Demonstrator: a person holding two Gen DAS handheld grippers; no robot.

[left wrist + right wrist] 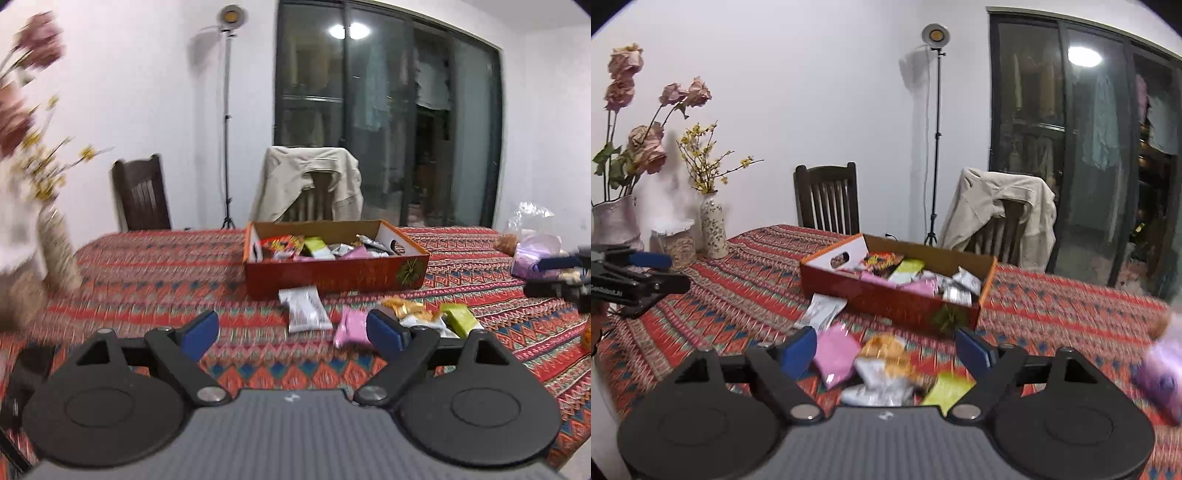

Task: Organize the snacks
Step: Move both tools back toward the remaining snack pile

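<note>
An orange cardboard box point(369, 275) point(886, 301) with several snack packets inside stands on the patterned tablecloth. In front of it lie loose packets: a white one point(306, 308) point(822, 310), a pink one point(351, 328) point(836, 354), an orange-and-white one point(413, 314) point(886, 354) and a green one point(461, 319) point(947, 391). My left gripper point(291, 332) hovers open before the box, nothing between its blue pads. My right gripper point(886, 350) is open above the loose packets, touching none. Each gripper shows at the edge of the other's view.
Vases with dried flowers point(713, 225) stand at the table's left end. A purple tissue pack point(535, 254) point(1163, 380) and a clear bag lie at the right end. Two chairs point(827, 199), one draped with a beige jacket point(314, 181), stand behind the table.
</note>
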